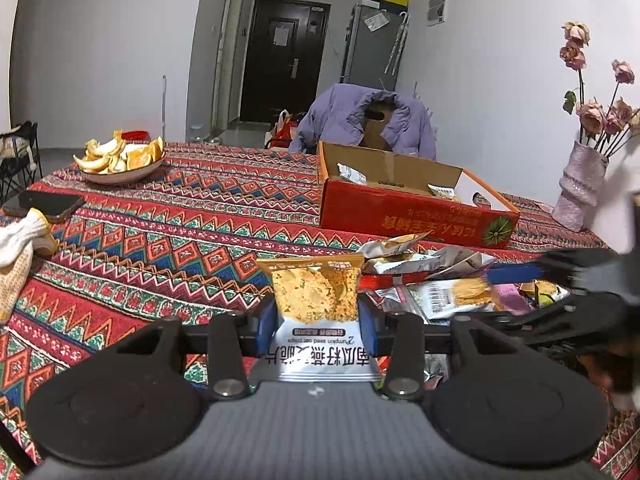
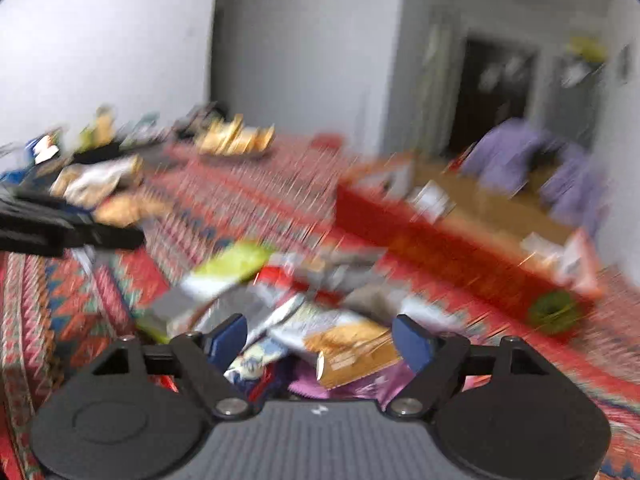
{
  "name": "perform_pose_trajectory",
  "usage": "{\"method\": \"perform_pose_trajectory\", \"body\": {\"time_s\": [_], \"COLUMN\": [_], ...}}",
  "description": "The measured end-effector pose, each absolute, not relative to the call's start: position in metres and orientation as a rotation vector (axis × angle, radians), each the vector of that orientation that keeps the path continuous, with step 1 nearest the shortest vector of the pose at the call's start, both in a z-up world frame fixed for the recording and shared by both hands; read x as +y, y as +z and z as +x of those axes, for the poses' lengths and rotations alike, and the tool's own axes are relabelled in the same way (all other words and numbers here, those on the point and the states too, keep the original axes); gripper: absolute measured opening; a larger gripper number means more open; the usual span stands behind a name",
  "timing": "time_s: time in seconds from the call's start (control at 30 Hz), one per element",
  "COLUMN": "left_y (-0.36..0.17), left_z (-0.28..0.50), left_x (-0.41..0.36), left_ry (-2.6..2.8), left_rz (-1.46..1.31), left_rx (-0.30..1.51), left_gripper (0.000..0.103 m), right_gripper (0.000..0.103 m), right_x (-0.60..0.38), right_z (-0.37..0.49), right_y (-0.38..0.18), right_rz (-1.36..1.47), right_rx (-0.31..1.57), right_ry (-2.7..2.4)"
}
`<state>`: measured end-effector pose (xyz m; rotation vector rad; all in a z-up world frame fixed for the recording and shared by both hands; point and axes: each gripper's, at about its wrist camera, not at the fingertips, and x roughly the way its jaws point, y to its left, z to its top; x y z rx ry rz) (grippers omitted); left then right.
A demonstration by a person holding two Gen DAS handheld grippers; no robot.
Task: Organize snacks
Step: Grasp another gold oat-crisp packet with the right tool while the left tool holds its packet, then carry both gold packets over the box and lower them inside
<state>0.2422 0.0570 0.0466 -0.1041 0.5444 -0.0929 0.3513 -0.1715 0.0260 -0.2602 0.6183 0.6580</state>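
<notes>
Heavily motion-blurred throughout; right hand-held gripper (image 2: 320, 340) at bottom centre, blue pads well apart, nothing pressed between them; beneath and just beyond, a loose pile of snack packets (image 2: 320, 320) on the patterned red surface (image 2: 248, 200), among them an orange-and-white packet (image 2: 352, 350) and a lime-green one (image 2: 236, 262); farther right, an open red cardboard box (image 2: 440, 248) with a few packets inside; at far left, the left hand-held gripper (image 2: 96, 236), dark, reaching in from the edge; a purple garment (image 2: 516, 160) behind the box.
</notes>
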Motion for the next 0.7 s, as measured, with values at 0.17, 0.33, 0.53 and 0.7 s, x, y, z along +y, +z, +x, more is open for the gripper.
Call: {"method": "perform_pose_trajectory", "body": {"time_s": [0.17, 0.33, 0.53, 0.7], "left_y": [0.046, 0.045, 0.05, 0.046], "left_z": [0.236, 0.237, 0.231, 0.232], "left_x": [0.054, 0.051, 0.048, 0.047], "left_ry": [-0.09, -0.093, -0.092, -0.084], "left_rz": [-0.084, -0.091, -0.095, -0.106], "left_rx": [0.549, 0.56, 0.542, 0.561], "left_gripper": [0.043, 0.043, 0.043, 0.043], "right_gripper": [0.081, 0.086, 0.074, 0.058], "right_x": [-0.168, -0.174, -0.183, -0.192], "right_z": [0.373, 0.392, 0.387, 0.327], "right_y": [0.02, 0.015, 0.019, 0.023], "right_rz": [-0.31, -0.324, -0.224, -0.238], "right_rx": [0.625, 0.664, 0.731, 0.65], "right_ry": [0.708, 0.805, 0.774, 0.621]}}
